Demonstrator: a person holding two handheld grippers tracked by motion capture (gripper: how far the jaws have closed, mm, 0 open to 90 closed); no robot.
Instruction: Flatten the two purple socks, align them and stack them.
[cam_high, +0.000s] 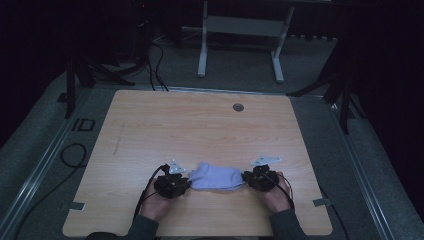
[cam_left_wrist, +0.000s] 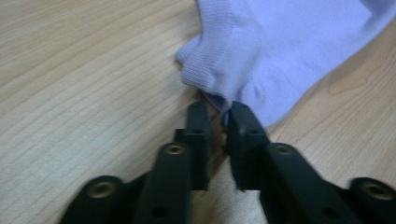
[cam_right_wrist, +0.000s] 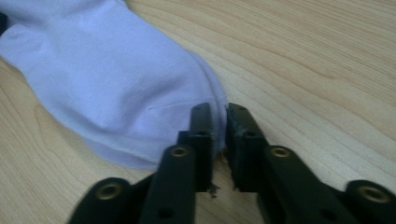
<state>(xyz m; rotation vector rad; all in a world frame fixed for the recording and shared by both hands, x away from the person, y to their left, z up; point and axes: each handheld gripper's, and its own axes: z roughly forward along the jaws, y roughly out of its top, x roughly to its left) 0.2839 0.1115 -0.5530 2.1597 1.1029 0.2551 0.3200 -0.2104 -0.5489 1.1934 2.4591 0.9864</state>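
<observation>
Between my two grippers only the pale lilac cloth sock (cam_high: 216, 176) lies in the way; the light wooden table (cam_high: 200, 125) beyond it gives me bare room to pass.

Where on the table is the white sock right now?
In the high view the white sock lies flat near the table's front edge, slightly right of centre, between the left gripper and right gripper, whose tips meet its two ends.
</observation>
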